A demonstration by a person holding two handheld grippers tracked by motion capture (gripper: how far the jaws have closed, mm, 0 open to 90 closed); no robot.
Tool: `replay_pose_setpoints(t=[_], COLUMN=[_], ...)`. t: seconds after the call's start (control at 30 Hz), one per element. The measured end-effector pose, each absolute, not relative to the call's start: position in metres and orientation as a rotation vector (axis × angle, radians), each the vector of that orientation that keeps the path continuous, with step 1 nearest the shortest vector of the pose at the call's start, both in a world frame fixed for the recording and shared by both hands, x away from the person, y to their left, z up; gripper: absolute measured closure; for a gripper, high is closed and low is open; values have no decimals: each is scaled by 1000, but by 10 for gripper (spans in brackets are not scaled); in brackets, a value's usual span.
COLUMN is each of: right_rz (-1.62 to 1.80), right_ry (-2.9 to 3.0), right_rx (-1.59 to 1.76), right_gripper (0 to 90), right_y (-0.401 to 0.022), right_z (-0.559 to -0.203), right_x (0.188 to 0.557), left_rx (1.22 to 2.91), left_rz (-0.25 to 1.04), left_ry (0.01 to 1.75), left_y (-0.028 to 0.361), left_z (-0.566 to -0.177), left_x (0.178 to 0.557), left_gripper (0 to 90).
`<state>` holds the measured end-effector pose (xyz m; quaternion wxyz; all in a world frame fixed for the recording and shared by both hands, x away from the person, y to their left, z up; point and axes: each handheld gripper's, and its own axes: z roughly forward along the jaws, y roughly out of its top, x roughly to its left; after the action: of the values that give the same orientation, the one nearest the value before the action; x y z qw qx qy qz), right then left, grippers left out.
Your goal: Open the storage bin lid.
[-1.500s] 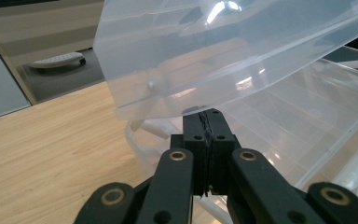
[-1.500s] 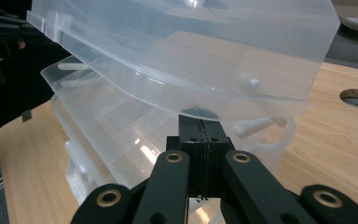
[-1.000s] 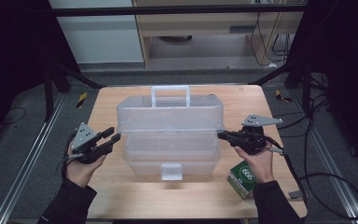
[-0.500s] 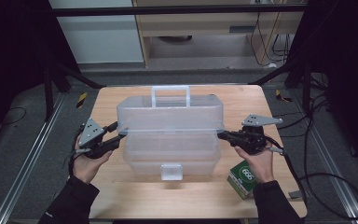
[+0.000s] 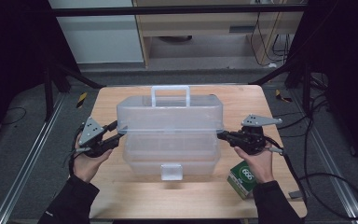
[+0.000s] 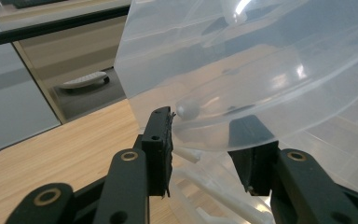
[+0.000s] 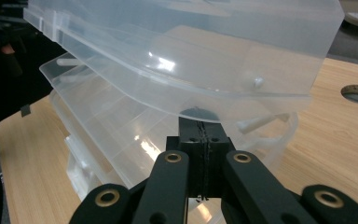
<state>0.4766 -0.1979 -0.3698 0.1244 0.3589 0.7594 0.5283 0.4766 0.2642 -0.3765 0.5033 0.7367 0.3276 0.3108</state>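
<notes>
1. The left gripper (image 5: 116, 136) has come in from the open tabletop to the left end of the clear plastic tiered box (image 5: 170, 128). A second ago it sat apart from the box; half a second ago it was just beside the end wall.
2. Its jaws now straddle the rim of the box's top tier (image 6: 261, 70), one outside the wall and one under it. They have just been closing, with that rim between them.
3. The grey three-cornered plate (image 5: 91, 130) on top of the left gripper has tipped up more steeply than at the start.
4. The left hand (image 5: 87, 163) sits closer to the box than a second ago.
</notes>
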Motion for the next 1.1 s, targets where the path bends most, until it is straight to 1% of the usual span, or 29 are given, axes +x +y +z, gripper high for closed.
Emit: replay_pose_setpoints(t=[0.27,0.47,0.7,0.87,1.1], right_rz=[1527,1499,1367,1289,1225], right_ry=[2214,2210,2236,2248,2284], right_rx=[1047,1055,1099,1156,1169], right_gripper=[892,861,802,724,673], right_y=[-198,-199,-199,-203,-195], right_z=[-370,-371,-380,-389,-403], right_x=[476,474,472,473,477], left_rx=[1792,1796,1797,1792,1793], left_rz=[766,765,758,752,750], left_ry=[803,812,819,822,822], left_y=[263,263,264,264,264], left_z=[-373,-372,-372,-371,-371], left_x=[476,476,477,477,478], left_gripper=[618,625,624,624,625])
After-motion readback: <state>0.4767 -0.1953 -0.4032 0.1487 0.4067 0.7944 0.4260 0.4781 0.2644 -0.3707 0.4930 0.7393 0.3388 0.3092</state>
